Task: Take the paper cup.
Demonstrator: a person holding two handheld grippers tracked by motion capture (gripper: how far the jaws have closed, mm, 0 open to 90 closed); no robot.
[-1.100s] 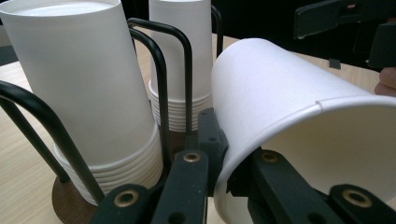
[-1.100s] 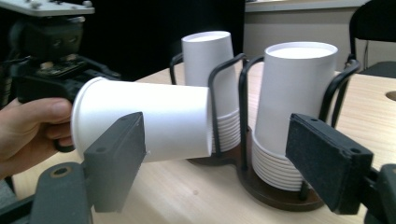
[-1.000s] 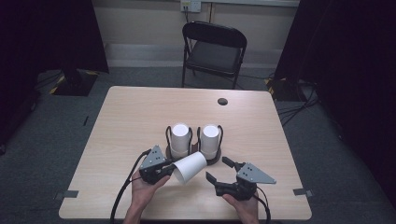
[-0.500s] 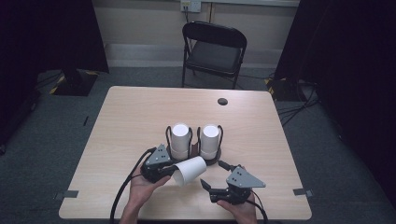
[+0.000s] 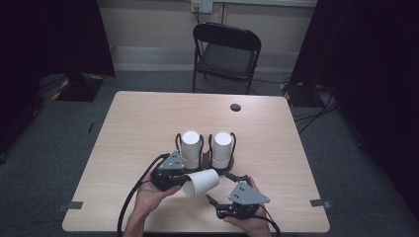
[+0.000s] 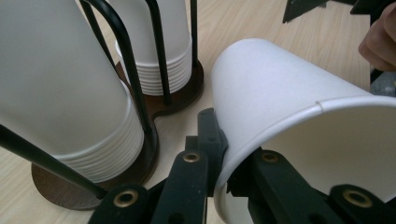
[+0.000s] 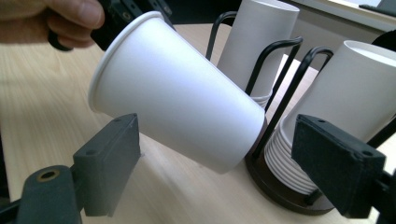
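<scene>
Paper cup [image 5: 201, 183]: single, tipped sideways above the table's near edge, rim pinched by the left gripper [image 5: 174, 180]. Right gripper [image 5: 213, 203], jaws just widened and empty, faces its base, probably to take it. Cup stacks [image 5: 190, 148] in wire holder behind.

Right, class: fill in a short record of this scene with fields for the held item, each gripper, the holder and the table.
Held item: white paper cup, lying on its side, rim pinched
Left gripper: shut on the cup's rim
Right gripper: open, jaws either side of the cup, not touching; they have just closed a little
Cup holder: black wire on a brown base, two upside-down cup stacks
Table: light wood
</scene>
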